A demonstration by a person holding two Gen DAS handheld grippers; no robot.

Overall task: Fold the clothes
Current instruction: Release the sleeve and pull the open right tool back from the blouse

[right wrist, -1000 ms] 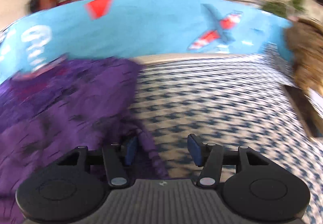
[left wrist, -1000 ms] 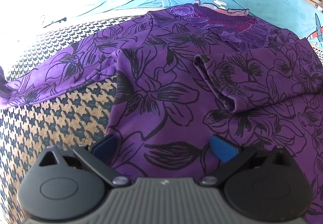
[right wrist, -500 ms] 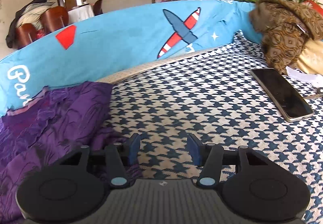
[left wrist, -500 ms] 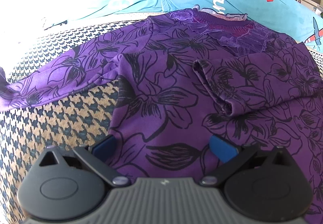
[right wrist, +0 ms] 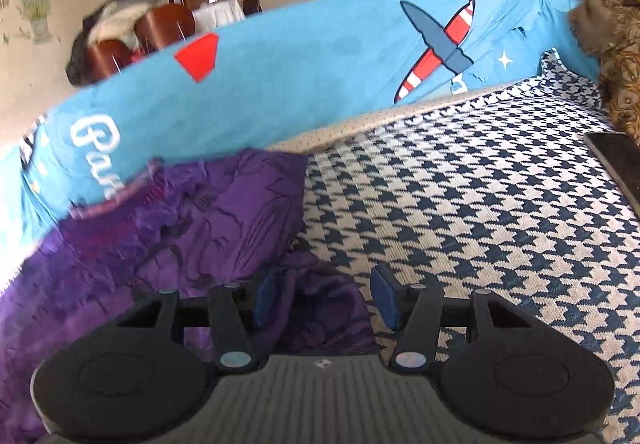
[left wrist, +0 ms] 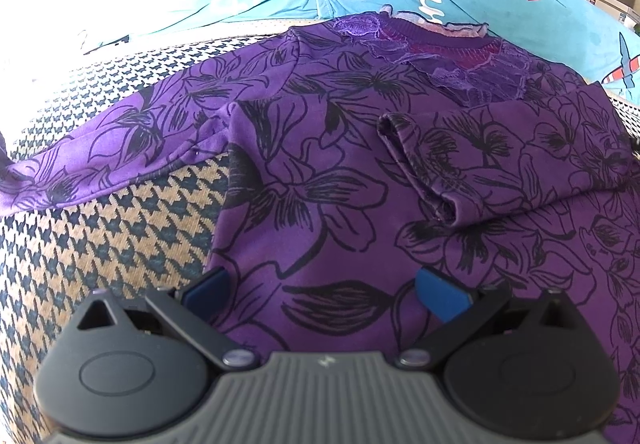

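My right gripper (right wrist: 318,294), swung away over the bare houndstooth cover (right wrist: 460,212) half a second ago, has turned back toward the purple floral top (left wrist: 320,172), and a bunched fold of its side edge now sits between the blue pads, jaws about half open and not visibly pressing on the cloth. My left gripper (left wrist: 320,286) has not moved: its jaws stand wide apart over the lower body of the top, near the garment's left side edge, gripping nothing. The top lies spread face-up on the sofa seat, neckline (left wrist: 432,40) toward the back edge where the blue printed blanket (right wrist: 300,76) runs. One sleeve is already folded across the chest, its cuff (left wrist: 416,164) resting mid-body; the other sleeve (left wrist: 112,156) is stretched out flat toward the seat's left end. A phone (right wrist: 618,160) lies on the seat well off to the right, beside a brown patterned bundle (right wrist: 616,48) at the far right corner. I read this as one sleeve done and the right side about to be taken up for the next fold; the outstretched sleeve remains to be brought in
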